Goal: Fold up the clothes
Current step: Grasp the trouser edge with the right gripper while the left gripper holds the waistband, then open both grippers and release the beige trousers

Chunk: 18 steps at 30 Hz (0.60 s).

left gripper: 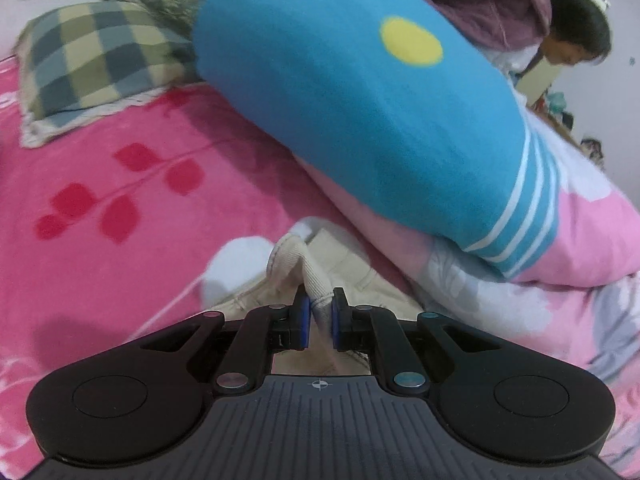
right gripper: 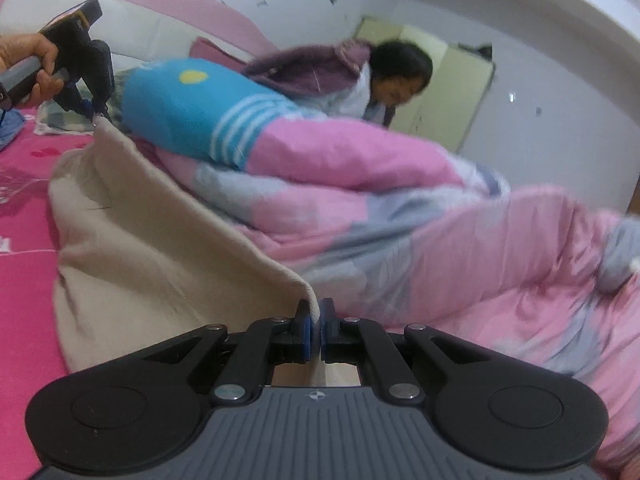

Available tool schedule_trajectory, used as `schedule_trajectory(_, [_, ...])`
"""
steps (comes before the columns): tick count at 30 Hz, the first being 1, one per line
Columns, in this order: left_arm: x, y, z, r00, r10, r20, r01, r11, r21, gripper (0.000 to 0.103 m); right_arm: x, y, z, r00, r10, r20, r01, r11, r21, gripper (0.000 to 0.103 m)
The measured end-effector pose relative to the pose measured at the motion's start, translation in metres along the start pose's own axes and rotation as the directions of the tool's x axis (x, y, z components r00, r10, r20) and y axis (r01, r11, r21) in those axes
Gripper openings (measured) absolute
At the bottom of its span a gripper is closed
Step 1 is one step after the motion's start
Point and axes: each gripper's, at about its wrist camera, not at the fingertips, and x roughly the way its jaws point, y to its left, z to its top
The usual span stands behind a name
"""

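Beige garment (right gripper: 132, 240) hung over the pink bedspread (left gripper: 100, 160), stretched between your left gripper (left gripper: 320, 306) and right gripper (right gripper: 315, 314), each clamped on an edge (mid-fold, apparently); next you needed both edges laid down level and aligned.

Left gripper (left gripper: 319, 306) angled downward, jaws clamped on cloth fold. Right gripper (right gripper: 316, 314) tilted less steeply, jaws pinched tight on fabric edge. Left hand (right gripper: 30, 68) wraps handle.

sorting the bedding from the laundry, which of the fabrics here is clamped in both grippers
The plain beige garment. The left gripper and right gripper each pinch an edge; the pink patterned quilt and checked pillow lie untouched.
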Motion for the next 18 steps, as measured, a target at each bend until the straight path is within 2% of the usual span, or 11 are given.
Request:
schedule_trajectory(4, [0.044,-0.017,0.0,1.0,-0.005,-0.009,0.005,1.0,0.021,0.009,0.035,-0.018,-0.019,0.998,0.024,-0.055,-0.02,0.997,0.074,0.002])
schedule_trajectory(7, [0.076,-0.019,-0.008,0.998,-0.021,-0.056,0.023,0.999,0.038,0.017,0.062,-0.028,-0.037,0.992,0.053,-0.112,-0.036,0.988,0.149,0.003])
schedule_trajectory(9, [0.083,-0.012,-0.013,0.999,-0.012,-0.046,0.013,1.0,0.012,0.046,0.078,-0.035,-0.052,0.982,0.106,-0.159,-0.068,0.971,0.23,0.004])
schedule_trajectory(11, [0.078,-0.004,-0.013,0.999,-0.029,-0.025,0.028,0.999,-0.027,0.055,0.093,-0.042,-0.068,0.968,0.159,-0.196,-0.092,0.946,0.311,0.01])
schedule_trajectory(12, [0.073,0.0,-0.013,0.999,-0.035,-0.014,0.034,0.998,-0.046,0.057,0.096,-0.045,-0.073,0.963,0.174,-0.205,-0.097,0.936,0.34,0.02])
schedule_trajectory(14, [0.056,0.007,-0.008,0.999,-0.041,0.007,0.042,0.996,-0.082,0.062,0.097,-0.051,-0.076,0.962,0.183,-0.202,-0.096,0.921,0.377,0.03])
schedule_trajectory(15, [0.043,0.01,-0.006,0.998,-0.049,0.024,0.052,0.994,-0.101,0.063,0.094,-0.054,-0.075,0.963,0.186,-0.194,-0.097,0.915,0.392,0.04])
schedule_trajectory(16, [0.029,0.013,-0.003,0.997,-0.058,0.041,0.062,0.991,-0.114,0.063,0.091,-0.057,-0.075,0.964,0.188,-0.186,-0.099,0.909,0.406,0.045])
schedule_trajectory(18, [-0.006,0.017,0.004,0.994,-0.079,0.073,0.087,0.989,-0.116,0.065,0.085,-0.064,-0.071,0.966,0.192,-0.174,-0.101,0.898,0.429,0.046])
